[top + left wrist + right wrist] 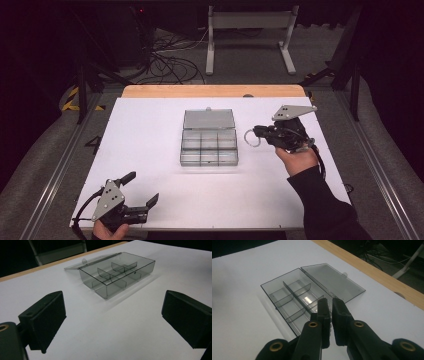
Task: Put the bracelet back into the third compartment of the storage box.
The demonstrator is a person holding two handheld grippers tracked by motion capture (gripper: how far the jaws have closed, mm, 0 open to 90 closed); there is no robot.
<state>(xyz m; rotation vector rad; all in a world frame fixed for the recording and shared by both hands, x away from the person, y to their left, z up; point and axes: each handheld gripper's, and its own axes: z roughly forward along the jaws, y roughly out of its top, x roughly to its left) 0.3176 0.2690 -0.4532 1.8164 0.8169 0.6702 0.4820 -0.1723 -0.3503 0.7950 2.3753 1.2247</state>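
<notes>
The right claw (256, 134) grips a small metal ring (251, 138), its jaws nearly closed on it, held just right of the clear compartment box (209, 145). In the right gripper view the box sits just beyond the jaw tips, its lid (333, 281) lying open and flat on the white bench (150, 150). The left claw (141, 189) rests at the near left corner of the bench, jaws wide apart and holding nothing, well away from the box
</notes>
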